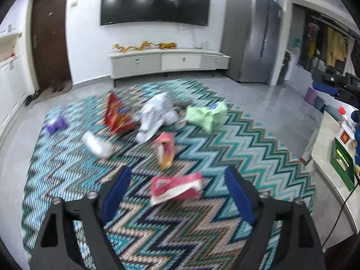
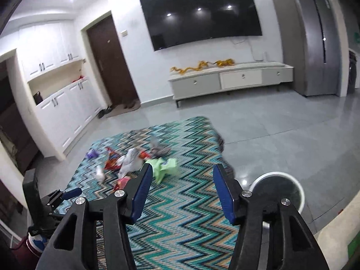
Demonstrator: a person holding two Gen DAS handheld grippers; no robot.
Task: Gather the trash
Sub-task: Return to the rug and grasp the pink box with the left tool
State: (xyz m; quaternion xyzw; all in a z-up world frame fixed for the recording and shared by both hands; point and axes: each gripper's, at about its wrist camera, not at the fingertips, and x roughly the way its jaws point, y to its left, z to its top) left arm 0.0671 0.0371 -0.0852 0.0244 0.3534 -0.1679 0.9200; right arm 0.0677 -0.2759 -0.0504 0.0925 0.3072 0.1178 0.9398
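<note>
Both claws gape with nothing between them: left gripper (image 1: 177, 180) hangs over a pink wrapper (image 1: 175, 187) at lower centre, right gripper (image 2: 182, 184) above bare rug (image 2: 184, 220). Seven scraps litter mid-frame; grey floor (image 2: 270, 135) borders the rug's far edge.

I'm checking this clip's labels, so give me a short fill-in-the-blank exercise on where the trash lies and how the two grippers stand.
1. The scattered wrappers lie on a zigzag-patterned ____.
2. The piece of trash nearest the left gripper is a ____ packet.
3. Both the left gripper and the right gripper are ____ and hold nothing.
4. The round white bin shows only in the ____ wrist view.

Missing words: rug; pink; open; right
</note>
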